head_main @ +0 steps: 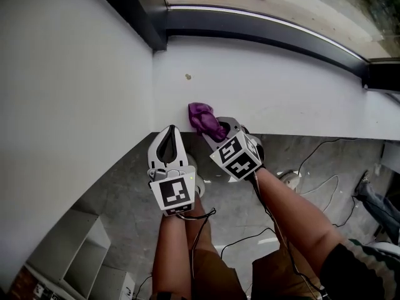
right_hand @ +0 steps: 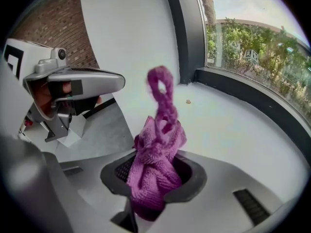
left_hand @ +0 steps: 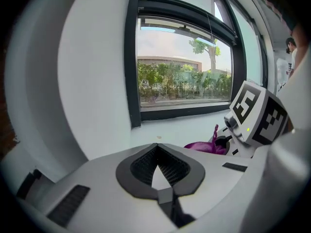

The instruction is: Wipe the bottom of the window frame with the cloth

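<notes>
A purple knitted cloth is bunched in my right gripper, which is shut on it at the front edge of the white sill. In the right gripper view the cloth sticks up out of the jaws, its twisted end pointing at the dark window frame. The frame's bottom rail runs across the back of the sill. My left gripper hangs just left of the right one, below the sill edge, shut with nothing between its jaws. In the left gripper view the cloth shows to the right.
A small brown speck lies on the sill near the left corner. A white wall rises at the left. Below are a grey floor with black cables, a white shelf unit and the person's legs.
</notes>
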Tool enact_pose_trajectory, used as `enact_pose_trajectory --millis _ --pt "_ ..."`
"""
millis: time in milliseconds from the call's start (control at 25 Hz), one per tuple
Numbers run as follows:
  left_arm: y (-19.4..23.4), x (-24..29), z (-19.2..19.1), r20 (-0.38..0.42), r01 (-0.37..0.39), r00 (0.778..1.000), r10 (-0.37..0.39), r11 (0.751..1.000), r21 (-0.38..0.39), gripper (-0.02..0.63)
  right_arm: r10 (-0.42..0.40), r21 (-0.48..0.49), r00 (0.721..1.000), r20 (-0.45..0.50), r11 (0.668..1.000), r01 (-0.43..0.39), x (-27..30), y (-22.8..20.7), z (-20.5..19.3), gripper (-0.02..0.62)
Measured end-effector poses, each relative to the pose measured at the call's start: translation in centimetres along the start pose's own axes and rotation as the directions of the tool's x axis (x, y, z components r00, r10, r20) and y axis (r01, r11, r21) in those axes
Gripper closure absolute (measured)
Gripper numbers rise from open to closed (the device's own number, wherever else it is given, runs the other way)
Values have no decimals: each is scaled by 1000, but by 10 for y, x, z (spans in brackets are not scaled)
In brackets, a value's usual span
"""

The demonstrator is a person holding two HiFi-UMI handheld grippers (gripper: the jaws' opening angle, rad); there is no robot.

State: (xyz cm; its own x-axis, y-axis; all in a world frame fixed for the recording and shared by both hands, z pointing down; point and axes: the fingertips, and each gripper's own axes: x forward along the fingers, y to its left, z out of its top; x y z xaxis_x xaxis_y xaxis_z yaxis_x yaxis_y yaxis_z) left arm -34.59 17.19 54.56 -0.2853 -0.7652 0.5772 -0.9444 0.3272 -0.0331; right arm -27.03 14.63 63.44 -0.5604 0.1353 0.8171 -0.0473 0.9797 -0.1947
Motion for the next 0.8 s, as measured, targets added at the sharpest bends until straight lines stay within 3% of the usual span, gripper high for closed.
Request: enact_pose_trajectory --millis 280,800 --pt "7 -12 -7 -4 -5 1000 4 1000 -10 597 57 -75 998 -17 995 -58 17 36 19 469" --pt "33 -20 -15 -31 -36 999 35 999 -35 597 185 -126 982 25 975 -180 38 80 55 469"
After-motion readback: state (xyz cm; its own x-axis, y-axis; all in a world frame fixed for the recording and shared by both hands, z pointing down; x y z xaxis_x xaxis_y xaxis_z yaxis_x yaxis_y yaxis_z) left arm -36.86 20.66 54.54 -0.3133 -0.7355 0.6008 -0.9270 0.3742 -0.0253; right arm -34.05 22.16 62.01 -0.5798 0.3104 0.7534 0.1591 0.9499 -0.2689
